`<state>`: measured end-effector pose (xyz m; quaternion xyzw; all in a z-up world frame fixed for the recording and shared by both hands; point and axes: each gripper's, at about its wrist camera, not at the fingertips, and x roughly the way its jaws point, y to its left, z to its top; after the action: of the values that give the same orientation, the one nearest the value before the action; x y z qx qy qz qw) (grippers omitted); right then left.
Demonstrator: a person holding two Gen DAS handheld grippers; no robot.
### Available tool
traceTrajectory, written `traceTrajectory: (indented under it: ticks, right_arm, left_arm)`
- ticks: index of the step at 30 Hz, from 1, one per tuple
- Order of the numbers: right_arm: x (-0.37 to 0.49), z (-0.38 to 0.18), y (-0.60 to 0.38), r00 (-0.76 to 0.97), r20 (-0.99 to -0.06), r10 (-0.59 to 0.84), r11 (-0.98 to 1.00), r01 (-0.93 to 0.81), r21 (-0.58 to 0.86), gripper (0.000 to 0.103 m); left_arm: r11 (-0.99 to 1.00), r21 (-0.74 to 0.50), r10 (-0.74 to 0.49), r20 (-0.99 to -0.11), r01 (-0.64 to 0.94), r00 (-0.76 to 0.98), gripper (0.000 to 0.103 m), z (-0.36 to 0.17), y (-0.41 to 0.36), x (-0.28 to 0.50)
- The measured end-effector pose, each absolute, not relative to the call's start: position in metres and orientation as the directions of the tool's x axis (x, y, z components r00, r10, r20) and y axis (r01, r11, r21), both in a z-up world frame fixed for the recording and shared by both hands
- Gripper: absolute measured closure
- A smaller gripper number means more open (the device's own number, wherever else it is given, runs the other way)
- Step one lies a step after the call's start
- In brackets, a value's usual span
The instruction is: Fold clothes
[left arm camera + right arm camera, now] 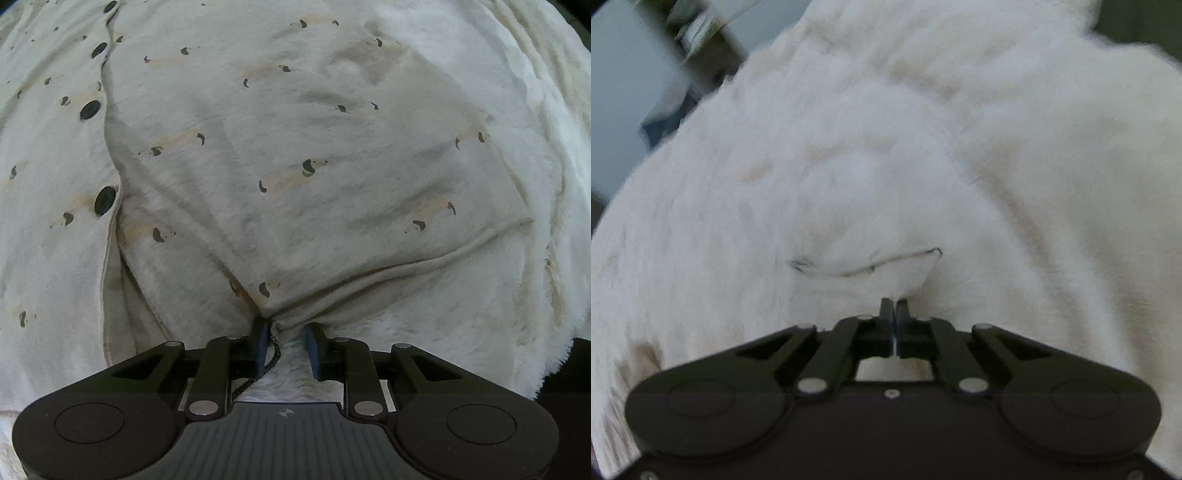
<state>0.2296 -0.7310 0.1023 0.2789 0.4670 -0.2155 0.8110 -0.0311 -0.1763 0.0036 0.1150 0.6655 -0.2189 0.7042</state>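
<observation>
Pointing down, left claw [286, 325] pinching shirt [295, 166]

Your garment: a cream button-front shirt [295, 147], spread flat.

You see small dark-and-tan prints scattered over it and dark buttons [90, 109] running down the placket at left; its hem bunches into creases at the near edge.

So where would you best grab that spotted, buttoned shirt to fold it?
Probably at the hem edge of the shirt, coming straight down from above. The shirt lies flat on the fluffy white blanket, and only its thin edge lifts into a pinchable fold. The left gripper already bunches it there.
</observation>
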Motion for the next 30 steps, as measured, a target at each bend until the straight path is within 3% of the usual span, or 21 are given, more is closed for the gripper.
traceTrajectory:
  ticks: [5, 7, 9, 10, 14, 17, 20, 24, 30]
  right_arm:
    - [0.181, 0.213, -0.746, 0.519, -0.828, -0.214, 0.595, 0.741, 0.311, 0.103]
    - [0.196, 0.228, -0.746, 0.533, -0.794, -0.293, 0.612, 0.743, 0.272, 0.102]
    - [0.231, 0.217, -0.750, 0.504, -0.769, -0.394, 0.655, 0.740, 0.149, 0.093]
    - [0.248, 0.204, -0.754, 0.475, -0.781, -0.405, 0.670, 0.736, 0.100, 0.093]
    - [0.262, 0.171, -0.765, 0.469, -0.829, -0.304, 0.708, 0.694, 0.132, 0.090]
    - [0.234, 0.155, -0.759, 0.507, -0.840, -0.194, 0.770, 0.609, 0.190, 0.065]
    - [0.185, 0.128, -0.749, 0.503, -0.862, -0.060, 0.818, 0.520, 0.246, 0.064]
    - [0.135, 0.086, -0.738, 0.449, -0.893, 0.008, 0.823, 0.504, 0.261, 0.063]
    - [0.134, 0.010, -0.728, 0.405, -0.909, 0.100, 0.757, 0.562, 0.333, 0.063]
  left_arm:
    - [0.847, -0.146, -0.163, -0.987, 0.511, -0.012, 0.082, 0.006, -0.169, -0.029]
    - [0.833, -0.146, -0.161, -0.987, 0.533, -0.018, 0.082, 0.006, -0.168, -0.029]
    - [0.827, -0.148, -0.160, -0.987, 0.543, -0.025, 0.082, 0.006, -0.165, -0.029]
    - [0.828, -0.148, -0.160, -0.987, 0.541, -0.025, 0.082, 0.006, -0.164, -0.029]
    - [0.848, -0.147, -0.166, -0.986, 0.510, -0.009, 0.081, 0.008, -0.155, -0.033]
    - [0.864, -0.145, -0.171, -0.985, 0.482, 0.009, 0.078, 0.009, -0.148, -0.039]
    - [0.869, -0.137, -0.162, -0.987, 0.476, 0.011, 0.075, 0.011, -0.145, -0.042]
    - [0.867, -0.127, -0.152, -0.988, 0.482, 0.013, 0.075, 0.020, -0.142, -0.043]
    - [0.859, -0.120, -0.183, -0.980, 0.497, 0.080, 0.075, 0.050, -0.138, -0.041]
